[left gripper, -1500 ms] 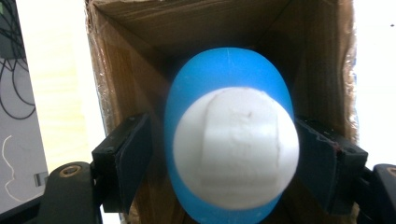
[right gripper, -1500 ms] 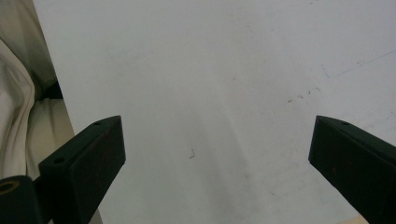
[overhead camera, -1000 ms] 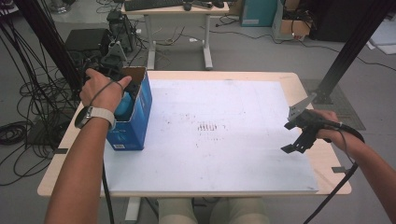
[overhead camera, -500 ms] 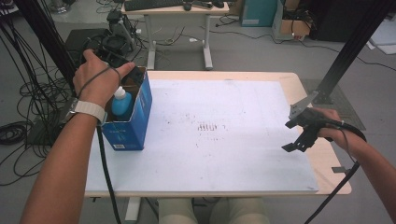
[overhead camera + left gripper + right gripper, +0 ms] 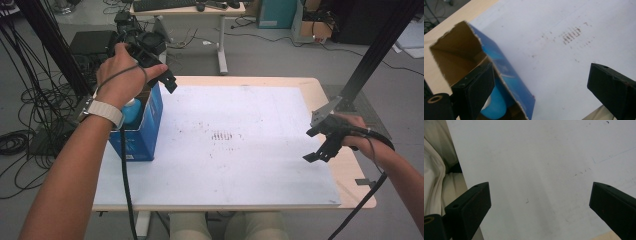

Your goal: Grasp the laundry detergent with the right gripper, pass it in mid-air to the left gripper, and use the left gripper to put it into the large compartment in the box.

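Risk entry, left side. Left gripper (image 5: 167, 80) hangs above the open top of the blue cardboard box with torn brown rim (image 5: 145, 125), jaws spread wide and holding nothing. Box stands upright at the left edge of the white paper-covered table (image 5: 250, 165). Inside it sits a light blue rounded plastic bottle with a white part (image 5: 132, 109), low against the near wall; in the left gripper view it shows as a blue curve (image 5: 496, 105) under the torn edge. Which end of the bottle faces up I cannot tell, since the hand and the box wall cover most of it.

Right gripper (image 5: 320, 145) hovers over the right side of the table, well apart from the box, jaws likewise spread and empty.

Likely failure modes, as judgement:
- One jaw in the left gripper view sits inside the box line, the other far outside over the paper. A descent at this angle would probably straddle the wall and pinch cardboard instead of the bottle.
- Box is light, tall and unbraced. A jaw snagging the ragged rim could tip it or push it off the table edge just beside it.
- Bottle surface looks smooth and curved; a shallow pinch may slip.
- Trailing black cable (image 5: 125, 170) runs down beside the box and could drag it.
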The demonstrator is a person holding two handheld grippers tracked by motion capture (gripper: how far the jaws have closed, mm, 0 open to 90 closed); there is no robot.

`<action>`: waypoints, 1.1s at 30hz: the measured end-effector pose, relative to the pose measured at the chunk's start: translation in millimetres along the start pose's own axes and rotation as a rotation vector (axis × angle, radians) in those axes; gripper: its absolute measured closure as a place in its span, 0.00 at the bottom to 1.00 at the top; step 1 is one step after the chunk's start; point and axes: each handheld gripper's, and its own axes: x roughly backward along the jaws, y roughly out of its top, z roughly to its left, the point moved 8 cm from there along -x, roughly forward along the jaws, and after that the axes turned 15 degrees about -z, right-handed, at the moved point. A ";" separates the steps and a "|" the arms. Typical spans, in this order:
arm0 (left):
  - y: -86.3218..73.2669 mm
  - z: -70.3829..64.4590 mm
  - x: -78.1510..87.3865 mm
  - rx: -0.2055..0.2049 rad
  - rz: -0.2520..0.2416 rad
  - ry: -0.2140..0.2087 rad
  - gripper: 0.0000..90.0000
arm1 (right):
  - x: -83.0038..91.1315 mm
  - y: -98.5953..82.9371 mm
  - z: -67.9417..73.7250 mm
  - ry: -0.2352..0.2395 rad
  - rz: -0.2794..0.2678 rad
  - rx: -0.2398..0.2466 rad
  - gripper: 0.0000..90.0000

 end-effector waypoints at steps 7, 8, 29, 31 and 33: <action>11.2 -22.7 -4.6 -0.141 -0.003 -0.090 0.10 | 1.1 0.2 -0.3 0.000 -0.001 -0.001 0.04; 12.3 -26.5 -6.3 -0.159 -0.004 -0.109 0.10 | 0.6 0.9 0.0 -0.003 -0.007 -0.006 0.04; 3.0 -68.7 -35.5 -0.365 0.051 -0.247 0.10 | 2.4 5.9 2.2 -0.004 -0.013 -0.002 0.04; 2.1 -71.1 -38.0 -0.373 0.051 -0.248 0.10 | 2.6 6.0 2.5 -0.003 -0.011 0.001 0.04; 1.4 -73.1 -39.8 -0.383 0.055 -0.253 0.10 | 2.9 7.0 3.8 -0.003 -0.015 -0.004 0.04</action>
